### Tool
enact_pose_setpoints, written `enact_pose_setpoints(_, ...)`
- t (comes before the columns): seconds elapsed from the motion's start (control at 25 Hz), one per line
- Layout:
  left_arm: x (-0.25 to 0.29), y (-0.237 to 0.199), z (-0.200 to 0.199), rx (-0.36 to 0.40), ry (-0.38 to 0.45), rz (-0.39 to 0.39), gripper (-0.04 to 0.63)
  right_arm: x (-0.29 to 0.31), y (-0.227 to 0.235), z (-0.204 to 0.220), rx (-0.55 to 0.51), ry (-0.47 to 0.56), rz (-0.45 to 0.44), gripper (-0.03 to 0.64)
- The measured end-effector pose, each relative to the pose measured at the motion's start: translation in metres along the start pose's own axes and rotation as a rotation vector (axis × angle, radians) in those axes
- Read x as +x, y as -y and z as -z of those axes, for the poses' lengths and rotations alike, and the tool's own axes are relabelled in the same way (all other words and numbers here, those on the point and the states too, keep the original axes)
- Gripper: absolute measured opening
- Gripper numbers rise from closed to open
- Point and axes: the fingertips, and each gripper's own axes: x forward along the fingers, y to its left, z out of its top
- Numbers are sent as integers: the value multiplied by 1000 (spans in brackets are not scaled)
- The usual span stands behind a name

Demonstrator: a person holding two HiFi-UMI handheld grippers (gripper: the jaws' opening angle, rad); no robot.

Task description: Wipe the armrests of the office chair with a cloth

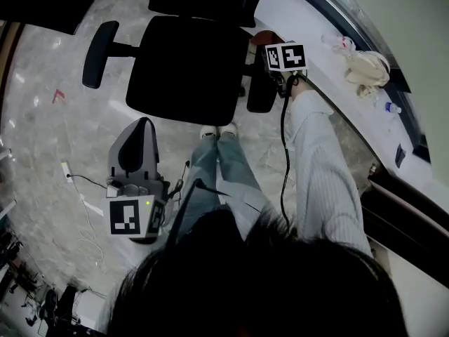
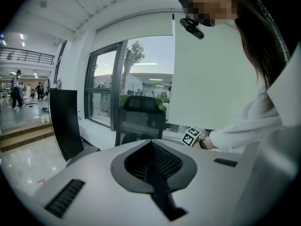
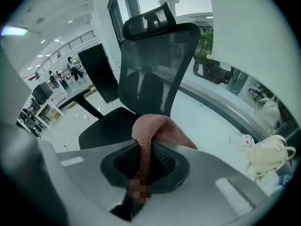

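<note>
The black office chair [image 1: 186, 69] stands in front of me, its left armrest [image 1: 99, 53] out to the side and its right armrest [image 1: 261, 90] just below my right gripper [image 1: 275, 51]. That gripper is shut on a pinkish-brown cloth [image 3: 153, 131], which bulges out past the jaws toward the mesh backrest [image 3: 155, 65]; a bit of the cloth [image 1: 265, 38] shows beside the marker cube. My left gripper [image 1: 144, 125] hangs low by my legs, apart from the chair. Its jaws [image 2: 151, 161] are shut with nothing between them.
A cream bag [image 1: 366, 69] and a small bottle [image 1: 393, 107] lie on the curved window ledge at right. A white cable [image 1: 88, 216] trails over the marble floor at left. A dark desk edge [image 1: 42, 2] sits at top left.
</note>
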Motion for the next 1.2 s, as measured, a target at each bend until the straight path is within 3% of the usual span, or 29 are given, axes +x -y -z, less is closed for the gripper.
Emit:
enact_pose_setpoints(0.28, 10, 15, -4, 49, 17, 74, 4, -31, -47, 48, -81, -34, -77, 25)
enact_pose_setpoints(0.64, 22, 57, -29, 74, 73, 166, 3, -94, -111, 136, -34, 6, -174, 25)
enact_pose_setpoints(0.8, 21, 74, -26, 102, 61, 209, 4, -101, -112, 148, -35, 19, -173, 25)
enact_pose_setpoints(0.96, 19, 77, -28, 100, 75, 192, 4, -102, -110, 148, -23, 16, -180, 25)
enact_pose_setpoints(1.08, 17, 75, -31, 97, 85, 168, 3, -108, -106, 140, -24, 86, -169, 25)
enact_pose_setpoints(1.2, 0, 75, -44, 93, 126, 139, 4, -154, -113, 117, -34, 255, -189, 25)
